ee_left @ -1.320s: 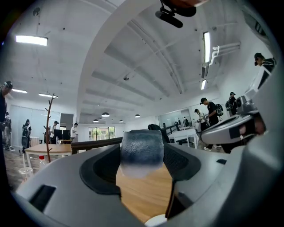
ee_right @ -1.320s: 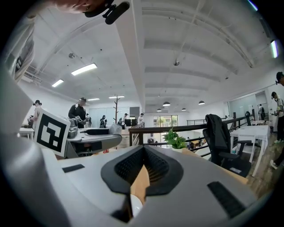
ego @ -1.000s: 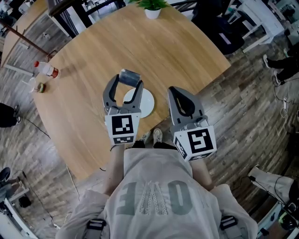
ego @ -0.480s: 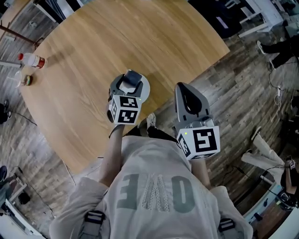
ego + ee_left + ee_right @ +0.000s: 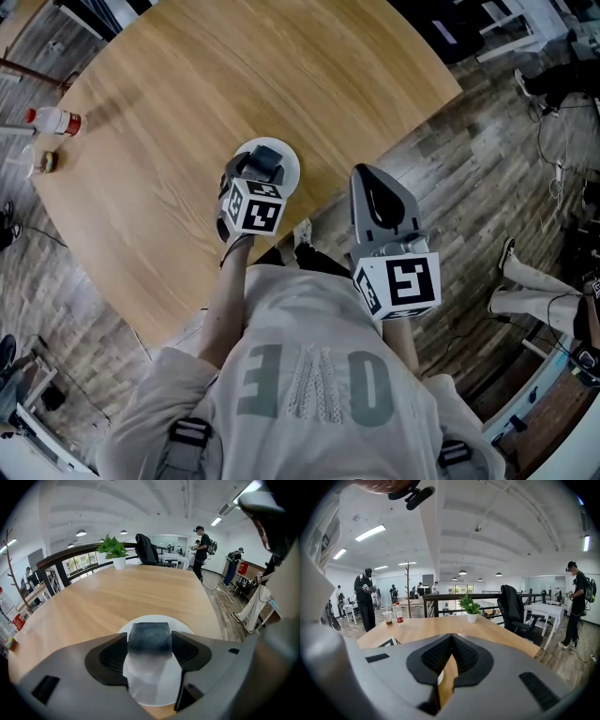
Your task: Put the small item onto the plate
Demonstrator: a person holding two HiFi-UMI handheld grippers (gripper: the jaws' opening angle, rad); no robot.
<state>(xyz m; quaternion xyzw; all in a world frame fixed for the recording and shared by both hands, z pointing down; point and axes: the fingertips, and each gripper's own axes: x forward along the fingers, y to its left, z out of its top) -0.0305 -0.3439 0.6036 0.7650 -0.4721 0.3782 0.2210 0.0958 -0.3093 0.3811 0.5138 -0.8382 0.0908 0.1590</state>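
Note:
A white round plate [image 5: 290, 159] [image 5: 154, 622] lies near the front edge of the round wooden table [image 5: 206, 103]. My left gripper [image 5: 261, 166] [image 5: 150, 641] hangs over the plate, shut on a small grey-and-white block [image 5: 150, 639] [image 5: 265, 159] held between its jaws. The block's lower end is close to the plate; I cannot tell whether it touches. My right gripper [image 5: 377, 187] [image 5: 451, 653] is to the right of the plate, past the table's edge, shut with nothing between its jaws.
A bottle with a red label [image 5: 54, 120] [image 5: 399, 613] and a small cup [image 5: 44, 161] [image 5: 387, 617] stand at the table's far left. A potted plant [image 5: 114, 551] [image 5: 469, 606] sits at the far side. Chairs [image 5: 513, 607] and standing people [image 5: 202, 548] surround the table.
My left gripper has come in over the plate and tipped downward with the block still in it. The right gripper has kept its place.

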